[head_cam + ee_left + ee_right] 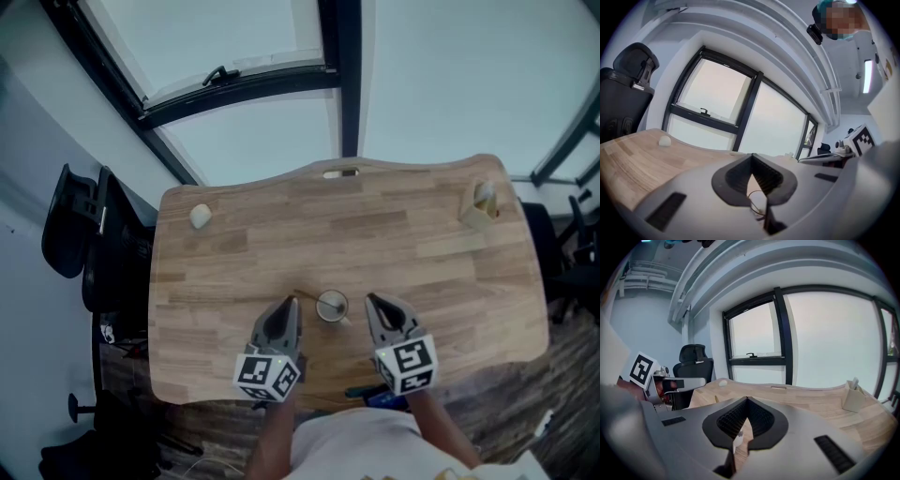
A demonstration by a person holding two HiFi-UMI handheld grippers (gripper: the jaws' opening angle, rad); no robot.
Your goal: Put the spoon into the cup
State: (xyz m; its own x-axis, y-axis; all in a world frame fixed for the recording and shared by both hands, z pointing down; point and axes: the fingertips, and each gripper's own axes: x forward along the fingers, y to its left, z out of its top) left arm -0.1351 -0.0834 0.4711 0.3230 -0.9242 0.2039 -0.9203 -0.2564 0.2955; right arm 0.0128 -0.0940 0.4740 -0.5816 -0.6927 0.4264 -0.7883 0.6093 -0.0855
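Note:
A small round cup (330,306) stands on the wooden table (394,234) near its front edge, between my two grippers. A thin spoon handle (305,295) slants from the cup's rim toward the back left; whether its bowl sits inside I cannot tell. My left gripper (289,304) is just left of the cup, jaws shut and empty (751,157); part of the cup's rim (757,202) shows below its tips. My right gripper (372,301) is just right of the cup, jaws also shut with nothing in them (747,401). A small white piece (738,439) shows beneath them.
A pale round lump (200,217) lies at the table's back left, a beige holder (483,206) at its back right. A black office chair (80,225) stands left of the table. Windows (253,37) lie beyond the far edge.

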